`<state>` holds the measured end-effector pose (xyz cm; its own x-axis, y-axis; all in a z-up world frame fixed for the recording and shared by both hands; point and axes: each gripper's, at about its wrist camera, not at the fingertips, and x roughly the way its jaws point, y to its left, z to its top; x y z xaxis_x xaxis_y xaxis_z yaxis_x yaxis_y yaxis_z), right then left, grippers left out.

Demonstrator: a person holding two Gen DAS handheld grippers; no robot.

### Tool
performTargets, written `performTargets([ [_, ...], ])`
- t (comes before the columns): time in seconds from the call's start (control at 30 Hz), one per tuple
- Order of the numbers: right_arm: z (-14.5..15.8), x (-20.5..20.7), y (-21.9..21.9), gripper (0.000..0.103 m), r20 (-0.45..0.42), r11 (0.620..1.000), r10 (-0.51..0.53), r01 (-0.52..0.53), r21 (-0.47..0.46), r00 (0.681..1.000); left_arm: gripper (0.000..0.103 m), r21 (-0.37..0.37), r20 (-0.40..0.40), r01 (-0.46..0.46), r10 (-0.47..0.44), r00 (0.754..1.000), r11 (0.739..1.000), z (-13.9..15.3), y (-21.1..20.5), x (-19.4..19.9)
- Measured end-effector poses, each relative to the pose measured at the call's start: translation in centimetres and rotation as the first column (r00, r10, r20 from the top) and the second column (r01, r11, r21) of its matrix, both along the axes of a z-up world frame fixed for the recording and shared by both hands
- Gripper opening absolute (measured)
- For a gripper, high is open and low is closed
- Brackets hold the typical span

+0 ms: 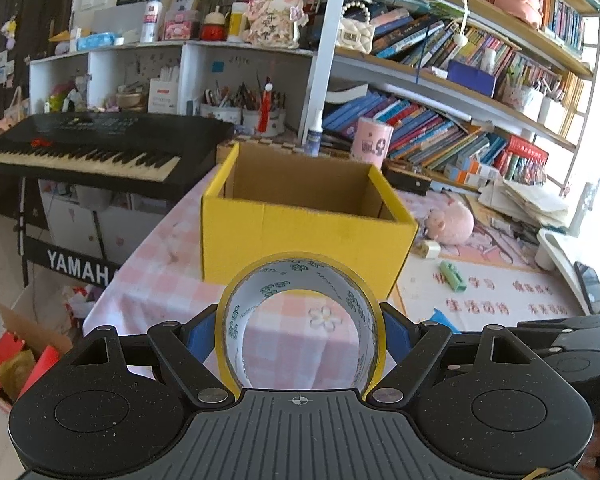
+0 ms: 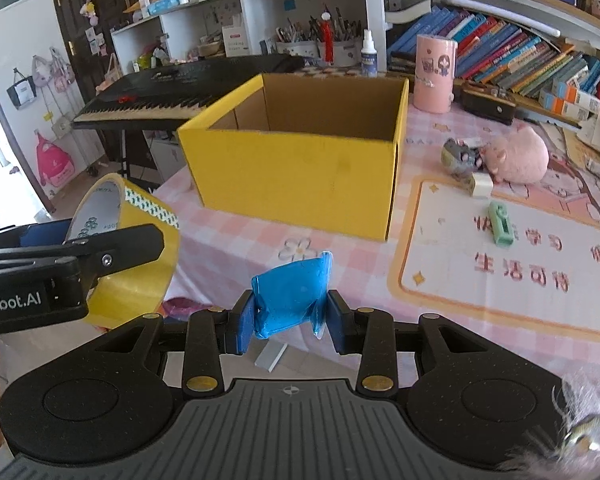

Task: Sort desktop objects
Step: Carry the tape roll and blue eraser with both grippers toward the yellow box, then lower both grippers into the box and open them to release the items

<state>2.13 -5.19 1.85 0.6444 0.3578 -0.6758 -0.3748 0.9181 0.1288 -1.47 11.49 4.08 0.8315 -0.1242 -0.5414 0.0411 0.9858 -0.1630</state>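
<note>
**Both loads held, the yellow box straight ahead**

The left hand-held gripper [image 1: 300, 332] is clamped across a roll of yellow tape [image 1: 300, 320], which fills the lower centre of the left wrist view, standing on edge with its open core facing the camera. Directly above it in that frame, at centre, stands the open yellow box [image 1: 304, 236] on the pink checked tabletop [image 1: 156, 280]; the roll appears to sit just short of its near wall, lower than the rim.

The right hand-held gripper [image 2: 292, 312] is closed on a crumpled blue packet [image 2: 290, 296] at lower centre of the right wrist view. There the box [image 2: 296, 176] lies further up the frame, with bare tabletop between.

So the left hand looks nearer. My reading is that the tape must rise over the near wall and go forward before release.

A green clip-like item [image 2: 500, 224] and a pink plush toy [image 2: 516, 154] lie at right, apart from the box.
</note>
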Motion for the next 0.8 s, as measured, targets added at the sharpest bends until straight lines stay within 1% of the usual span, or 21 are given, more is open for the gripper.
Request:
performTargets([
  [0.17, 1.4, 2.4, -0.2, 0.034, 0.04, 1.0, 0.007, -0.008, 0.019, 0.999, 0.083, 0.001, 0.05, -0.005, 0.005, 0.999, 1.0, 1.5, -0.2, 2.4],
  [0.43, 4.6, 8.2, -0.9, 0.034, 0.115, 0.997, 0.017, -0.025, 0.069, 0.993, 0.083, 0.008, 0.11, -0.024, 0.023, 0.994, 1.0, 3.5, -0.9, 7.4],
  [0.6, 5.9, 12.2, -1.2, 0.034, 0.148, 0.996, 0.038, -0.049, 0.073, 0.988, 0.083, 0.009, 0.131, -0.061, 0.06, 0.99, 0.998, 4.4, -1.4, 10.5],
  [0.7, 6.2, 14.5, -1.3, 0.034, 0.166, 0.996, 0.064, -0.074, 0.059, 0.984, 0.083, 0.02, 0.142, -0.079, 0.076, 0.987, 0.997, 4.8, -1.9, 12.3],
  [0.8, 6.0, 16.9, -1.1, 0.034, 0.169, 0.994, 0.095, -0.102, 0.036, 0.981, 0.083, 0.036, 0.131, -0.097, 0.092, 0.987, 0.995, 4.6, -2.3, 14.3],
])
